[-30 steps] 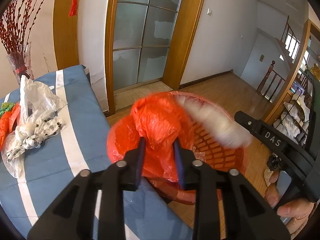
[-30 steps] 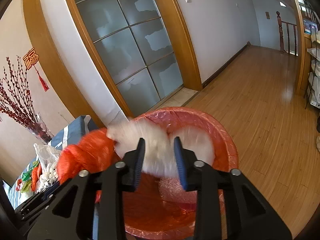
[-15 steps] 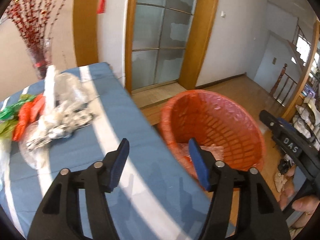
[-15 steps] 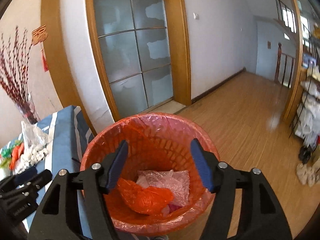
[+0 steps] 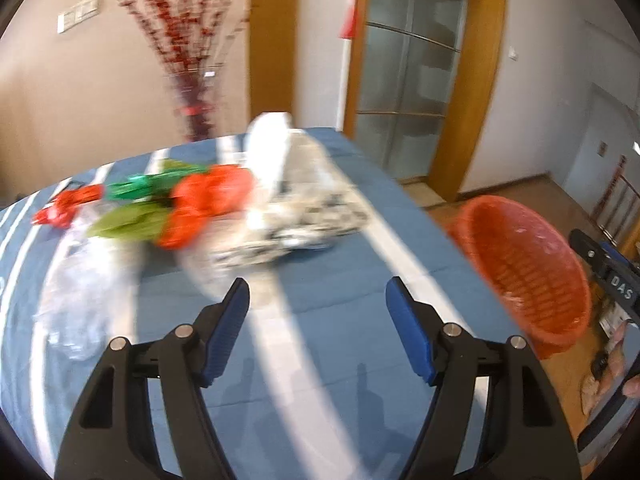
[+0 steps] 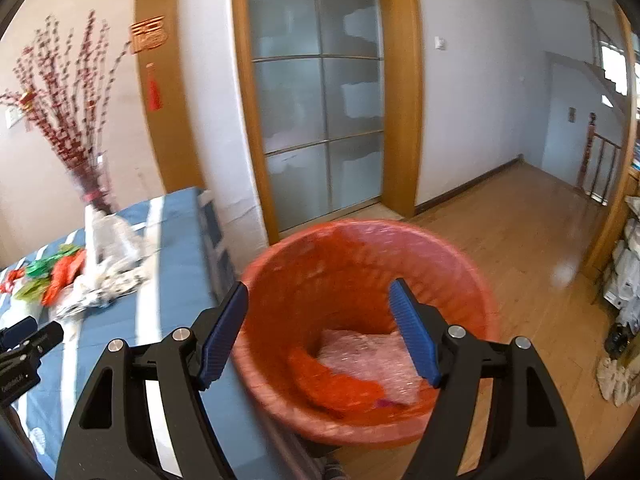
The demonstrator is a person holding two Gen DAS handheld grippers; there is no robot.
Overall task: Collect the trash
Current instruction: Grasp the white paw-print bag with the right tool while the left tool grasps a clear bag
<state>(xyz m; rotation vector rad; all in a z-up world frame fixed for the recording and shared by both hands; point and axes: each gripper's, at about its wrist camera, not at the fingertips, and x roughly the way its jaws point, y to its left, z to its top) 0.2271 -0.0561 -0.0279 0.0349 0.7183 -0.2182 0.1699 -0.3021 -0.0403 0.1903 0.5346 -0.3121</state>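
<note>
My left gripper (image 5: 318, 304) is open and empty above the blue striped tablecloth (image 5: 328, 320), facing a blurred heap of trash: a clear bag with black-and-white bits (image 5: 296, 216), red wrappers (image 5: 204, 200), green wrappers (image 5: 148, 188) and a clear bag (image 5: 88, 288). The orange basket (image 5: 528, 264) stands off the table's right edge. My right gripper (image 6: 318, 320) is open and empty over the orange basket (image 6: 360, 264), which holds a red bag (image 6: 332, 384) and clear plastic (image 6: 360, 356).
A vase of red branches (image 6: 92, 184) stands at the table's far end by the wall. A glass-panelled door (image 6: 320, 92) is behind the basket. Wooden floor (image 6: 520, 240) stretches right, with shelves and shoes at the far right.
Both grippers have let go of their trash into the basket and opened. The left gripper has swung left toward the heap on the table; the right stays over the basket.
</note>
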